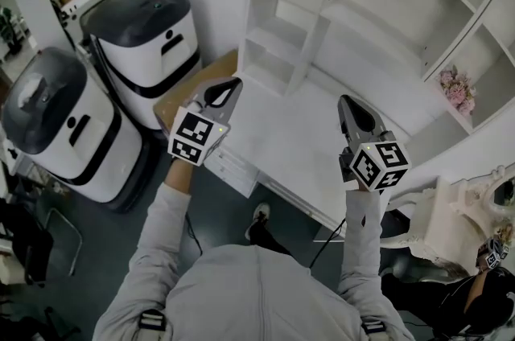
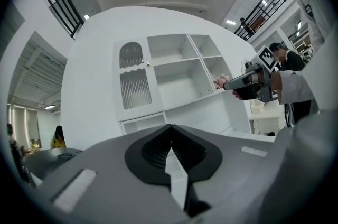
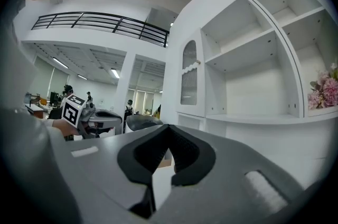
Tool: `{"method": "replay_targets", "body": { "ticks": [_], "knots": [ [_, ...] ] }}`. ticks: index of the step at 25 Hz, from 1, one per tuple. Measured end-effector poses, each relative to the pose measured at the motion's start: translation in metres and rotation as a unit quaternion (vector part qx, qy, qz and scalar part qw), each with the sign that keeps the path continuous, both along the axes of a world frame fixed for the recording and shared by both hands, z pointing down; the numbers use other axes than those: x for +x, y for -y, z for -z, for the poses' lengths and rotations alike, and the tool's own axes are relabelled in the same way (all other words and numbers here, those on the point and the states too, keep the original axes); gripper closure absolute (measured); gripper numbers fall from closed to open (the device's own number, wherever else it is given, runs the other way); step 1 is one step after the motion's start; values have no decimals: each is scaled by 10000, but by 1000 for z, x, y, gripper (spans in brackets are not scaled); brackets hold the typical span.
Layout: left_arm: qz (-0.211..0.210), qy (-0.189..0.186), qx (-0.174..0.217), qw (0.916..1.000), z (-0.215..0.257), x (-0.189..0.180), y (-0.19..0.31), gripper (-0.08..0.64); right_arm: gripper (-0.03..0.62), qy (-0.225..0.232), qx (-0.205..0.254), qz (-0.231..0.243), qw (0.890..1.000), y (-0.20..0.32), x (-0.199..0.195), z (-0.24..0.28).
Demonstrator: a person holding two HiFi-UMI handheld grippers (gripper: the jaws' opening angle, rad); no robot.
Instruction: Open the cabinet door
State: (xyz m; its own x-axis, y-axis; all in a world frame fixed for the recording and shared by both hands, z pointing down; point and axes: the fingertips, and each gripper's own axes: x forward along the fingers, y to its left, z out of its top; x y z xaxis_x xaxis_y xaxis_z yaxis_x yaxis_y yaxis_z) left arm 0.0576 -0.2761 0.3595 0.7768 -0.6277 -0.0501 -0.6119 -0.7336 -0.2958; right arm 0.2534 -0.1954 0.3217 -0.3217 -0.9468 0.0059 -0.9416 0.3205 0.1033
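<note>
The cabinet [image 1: 378, 10], ahead of both tongs, is showing a smooth white painted finish with a soft sheen. Its door [image 2: 132, 83], ahead of the left gripper [image 2: 170, 130], is carrying a ribbed, frosted-looking panel. The left gripper and the right gripper [image 3: 168, 130] are looking like matt grey plastic, with black, finely ribbed pads [image 2: 156, 151]. The marker cube [image 1: 195, 136] is showing flat black-and-white print. Left of the left gripper, two rounded machines [image 1: 149, 42] are gleaming in glossy white plastic under dark grey tops, and a board [image 1: 189, 86] just beside the left gripper is looking like light wood. Behind the tongs, the sleeves [image 1: 157, 235] are reading as soft grey cloth.
</note>
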Motion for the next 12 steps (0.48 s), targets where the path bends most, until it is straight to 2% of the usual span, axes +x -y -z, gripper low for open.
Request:
{"method": "replay_targets", "body": {
  "ticks": [7, 12],
  "knots": [
    [-56, 73, -49, 9999, 17, 30, 52, 541, 589, -117, 57, -17, 9999, 60, 21, 12],
    [-95, -11, 133, 9999, 45, 58, 97, 541, 588, -75, 158, 51, 9998, 106, 41, 33]
  ]
}}
